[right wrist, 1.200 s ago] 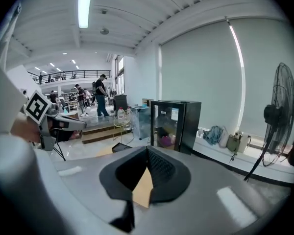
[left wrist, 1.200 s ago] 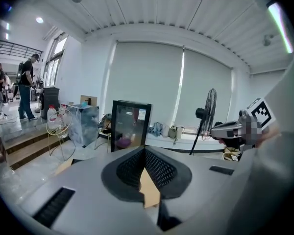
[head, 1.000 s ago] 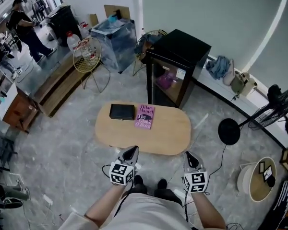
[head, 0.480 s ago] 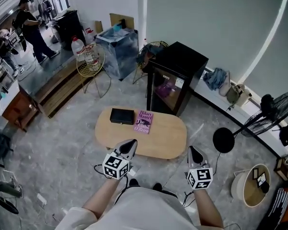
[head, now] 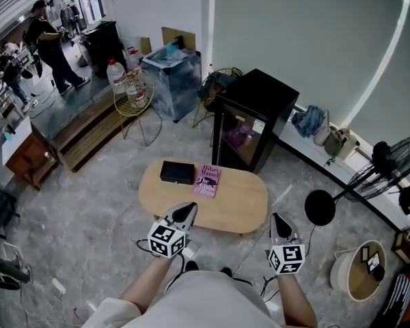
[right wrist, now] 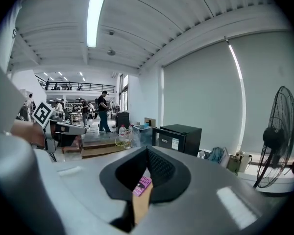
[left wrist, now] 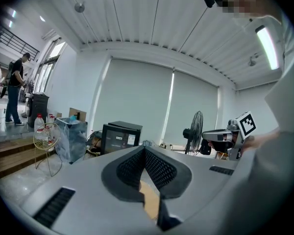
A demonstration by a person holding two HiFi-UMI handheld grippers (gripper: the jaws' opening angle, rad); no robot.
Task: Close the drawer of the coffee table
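Observation:
An oval wooden coffee table [head: 232,207] stands on the grey floor ahead of me; no drawer shows from here. A black box [head: 177,172] and a purple book [head: 207,180] lie on its left half. My left gripper [head: 186,212] is shut and empty, hovering above the table's near left edge. To the right, my right gripper [head: 279,222] is shut and empty, held beyond the table's near right end. The left gripper view shows shut jaws [left wrist: 145,151] with a strip of tabletop [left wrist: 149,202] below. Through the shut right gripper [right wrist: 147,152] I see the book [right wrist: 142,185].
A black mini fridge [head: 253,118] stands behind the table. A round black lamp base [head: 319,206] and a standing fan [head: 386,162] are at the right, a round basket [head: 359,270] at the lower right. A wire side table [head: 134,87], wooden steps [head: 89,132] and people [head: 48,46] are at the left.
Both grippers have risen and stayed shut. The head view has lifted, so the table sits lower and smaller in the frame, with more of the room visible.

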